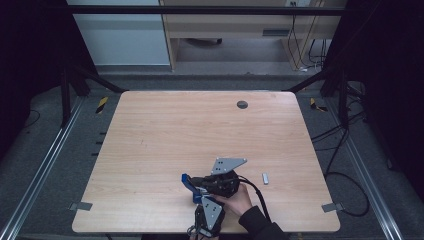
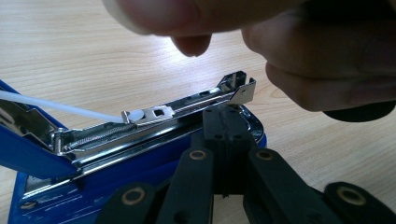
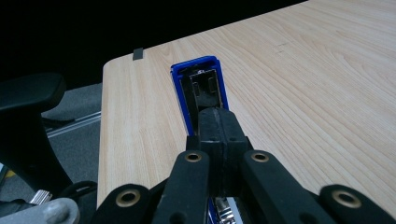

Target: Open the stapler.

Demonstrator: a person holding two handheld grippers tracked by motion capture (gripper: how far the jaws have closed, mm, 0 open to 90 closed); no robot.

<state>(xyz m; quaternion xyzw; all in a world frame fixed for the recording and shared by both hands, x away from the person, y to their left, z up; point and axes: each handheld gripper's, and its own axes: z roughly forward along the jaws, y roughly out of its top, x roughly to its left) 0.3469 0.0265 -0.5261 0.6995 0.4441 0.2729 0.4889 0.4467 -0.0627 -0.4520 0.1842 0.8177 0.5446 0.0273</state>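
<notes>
A blue stapler [image 1: 189,183] lies opened near the table's front edge. In the left gripper view its steel magazine [image 2: 159,116] is bared, with a white pusher rod [image 2: 56,106] running into it. My left gripper [image 2: 227,133] has its jaws pressed together, tips right at the stapler's front end [image 2: 250,128]. In the right gripper view the swung-open blue cover [image 3: 201,81] stretches away from my right gripper [image 3: 219,135], whose jaws are also shut with pads touching. In the high view the left gripper [image 1: 202,199] points away from the person and the right gripper [image 1: 196,183] points left.
A small silver strip of staples [image 1: 265,178] lies on the wooden table [image 1: 165,130] just right of the grippers. A hand [image 1: 236,201] holds the right gripper; fingers [image 2: 299,60] hang close over the stapler. A dark round plug [image 1: 242,104] sits at the far side.
</notes>
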